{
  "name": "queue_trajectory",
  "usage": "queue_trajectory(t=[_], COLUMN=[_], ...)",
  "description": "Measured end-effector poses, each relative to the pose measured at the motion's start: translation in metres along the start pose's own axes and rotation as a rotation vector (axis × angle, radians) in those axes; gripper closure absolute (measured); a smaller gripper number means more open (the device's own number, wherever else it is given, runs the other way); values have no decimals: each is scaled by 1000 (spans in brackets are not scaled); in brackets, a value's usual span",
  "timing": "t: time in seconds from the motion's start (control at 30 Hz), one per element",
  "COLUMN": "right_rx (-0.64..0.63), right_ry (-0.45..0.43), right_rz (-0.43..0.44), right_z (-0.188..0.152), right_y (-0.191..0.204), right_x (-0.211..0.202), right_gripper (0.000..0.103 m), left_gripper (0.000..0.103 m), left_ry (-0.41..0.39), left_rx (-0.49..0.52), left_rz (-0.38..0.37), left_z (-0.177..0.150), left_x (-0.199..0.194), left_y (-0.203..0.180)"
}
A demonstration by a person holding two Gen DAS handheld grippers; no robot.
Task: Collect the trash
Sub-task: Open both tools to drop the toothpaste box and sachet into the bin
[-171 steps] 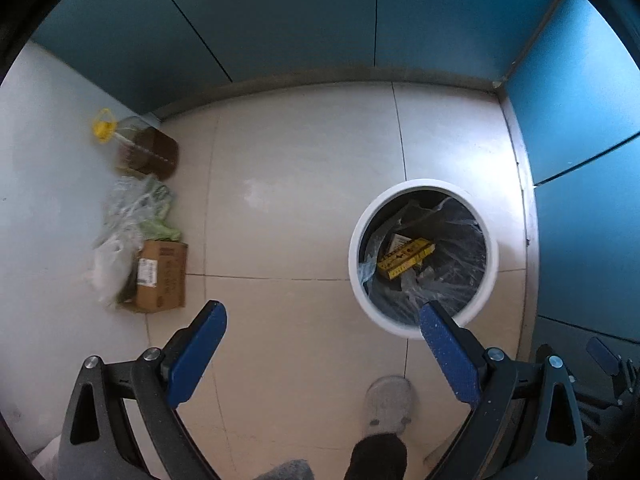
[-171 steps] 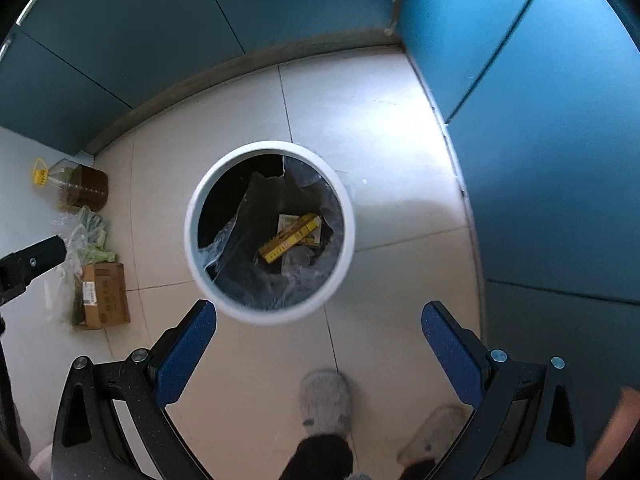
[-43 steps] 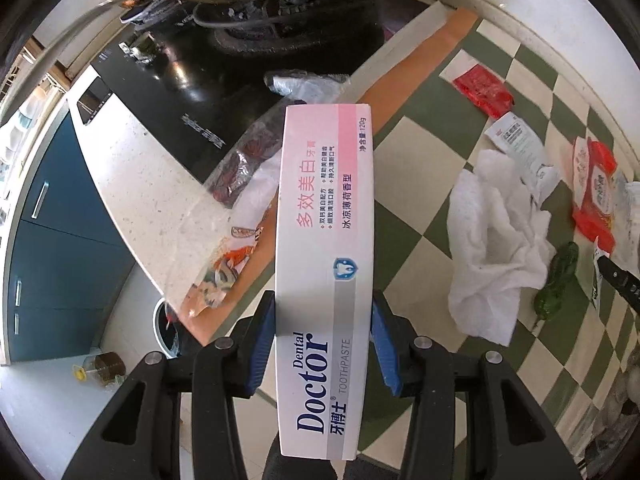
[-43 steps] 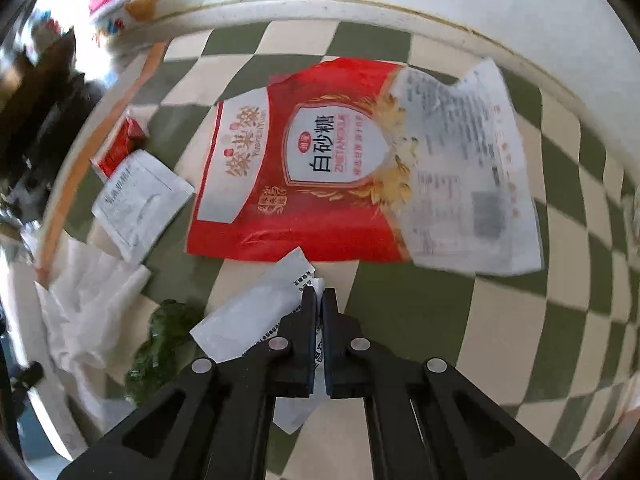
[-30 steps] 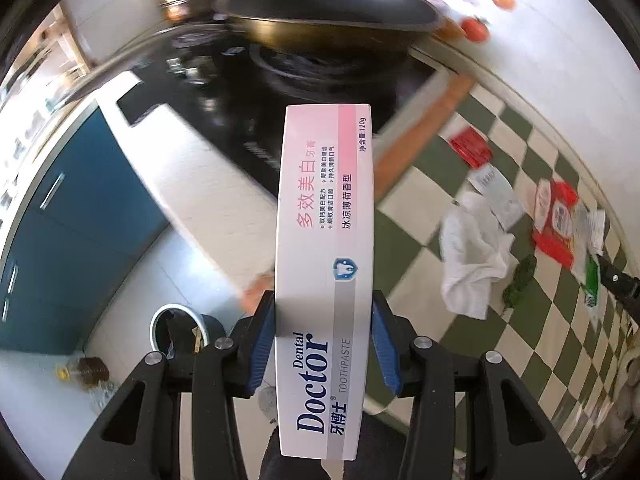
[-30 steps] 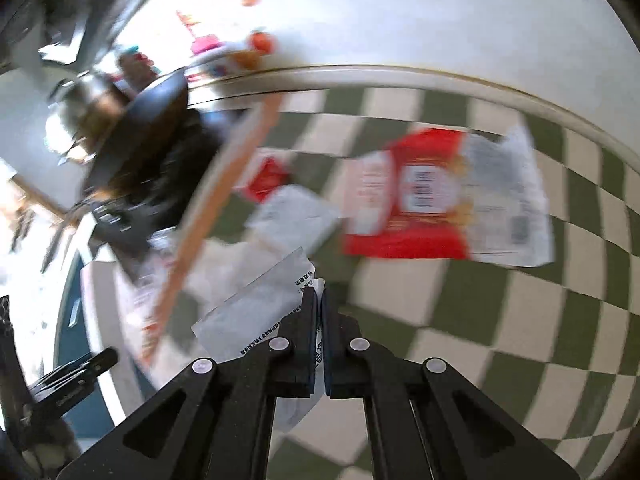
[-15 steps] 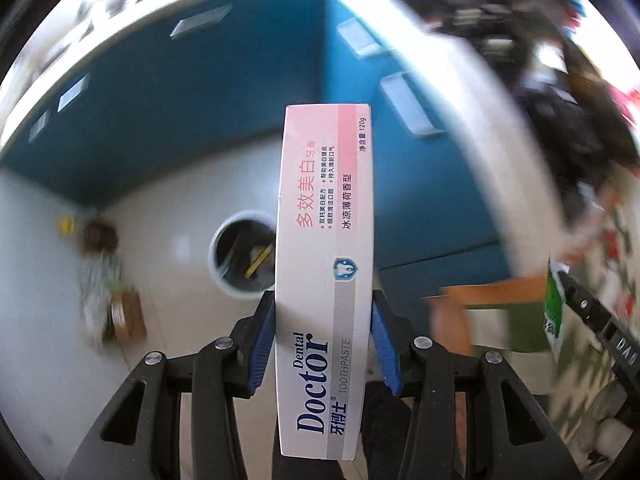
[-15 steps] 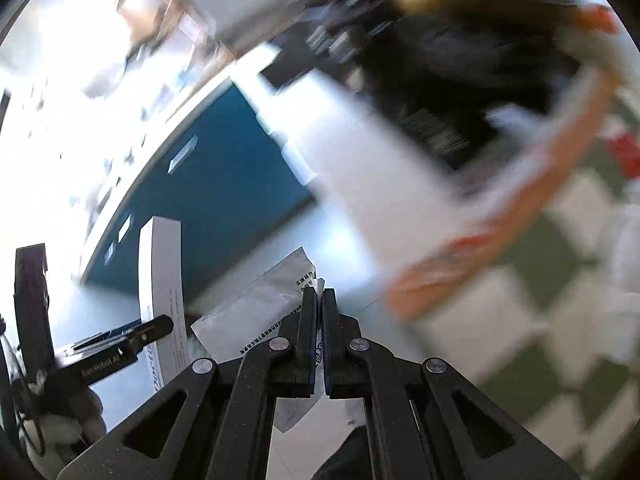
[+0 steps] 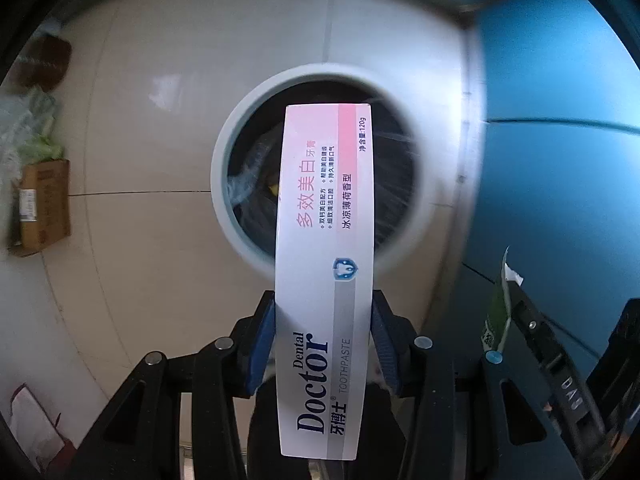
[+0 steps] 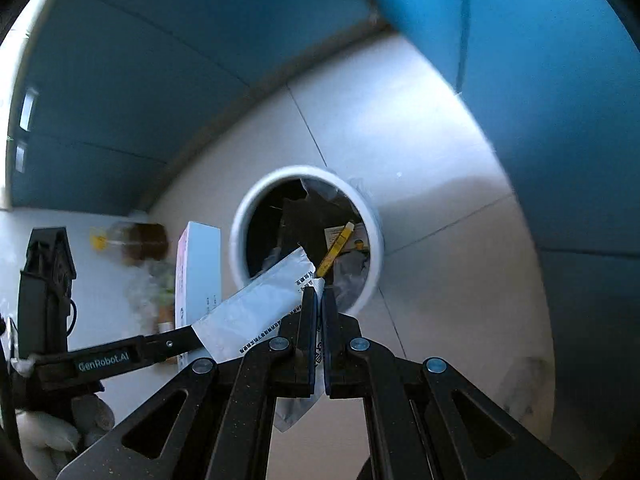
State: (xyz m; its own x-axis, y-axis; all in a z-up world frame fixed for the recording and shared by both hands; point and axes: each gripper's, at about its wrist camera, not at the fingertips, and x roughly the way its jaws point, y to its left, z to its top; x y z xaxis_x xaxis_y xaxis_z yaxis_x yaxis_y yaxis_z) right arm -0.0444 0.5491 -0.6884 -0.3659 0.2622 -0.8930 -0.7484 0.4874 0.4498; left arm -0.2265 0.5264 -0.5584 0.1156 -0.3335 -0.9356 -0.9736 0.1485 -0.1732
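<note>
My left gripper (image 9: 322, 316) is shut on a white and pink Dental Doctor toothpaste box (image 9: 326, 264) and holds it above the round white trash bin (image 9: 236, 216) on the floor. The box's far end covers the bin's mouth. My right gripper (image 10: 319, 294) is shut on a flat white sachet (image 10: 256, 312), held above the floor just in front of the bin (image 10: 372, 236). The bin has a dark liner with a yellow box (image 10: 334, 250) inside. The toothpaste box also shows in the right wrist view (image 10: 198, 276), left of the bin. The sachet's edge (image 9: 498, 312) shows at the right of the left wrist view.
Blue cabinet fronts (image 9: 560, 160) stand close to the bin's right side. A cardboard box (image 9: 42, 204), plastic bags (image 9: 28, 128) and a brown oil bottle (image 10: 140, 242) sit by the left wall. Pale floor tiles (image 10: 420, 152) surround the bin.
Both grippers have swung away from the checkered counter and down toward the floor. The bin is now much nearer and centred under the toothpaste box. Both grips are unchanged.
</note>
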Motion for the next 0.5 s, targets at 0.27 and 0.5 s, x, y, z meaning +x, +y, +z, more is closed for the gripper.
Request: queue_trajectory(t=[0.27,0.5], right_rx=[-96,-93], right_ry=[73,98], right_rz=[-80,-120], right_z=[14,17], right_y=[3,-2], right_x=[118,137], right_gripper=[100,70], left_gripper=[59,10], left_ry=[52,38], left_rx=[-61,-59], left_rz=[-110,-103], left_z=[44,45], left_x=[67,65], left_y=[29,20])
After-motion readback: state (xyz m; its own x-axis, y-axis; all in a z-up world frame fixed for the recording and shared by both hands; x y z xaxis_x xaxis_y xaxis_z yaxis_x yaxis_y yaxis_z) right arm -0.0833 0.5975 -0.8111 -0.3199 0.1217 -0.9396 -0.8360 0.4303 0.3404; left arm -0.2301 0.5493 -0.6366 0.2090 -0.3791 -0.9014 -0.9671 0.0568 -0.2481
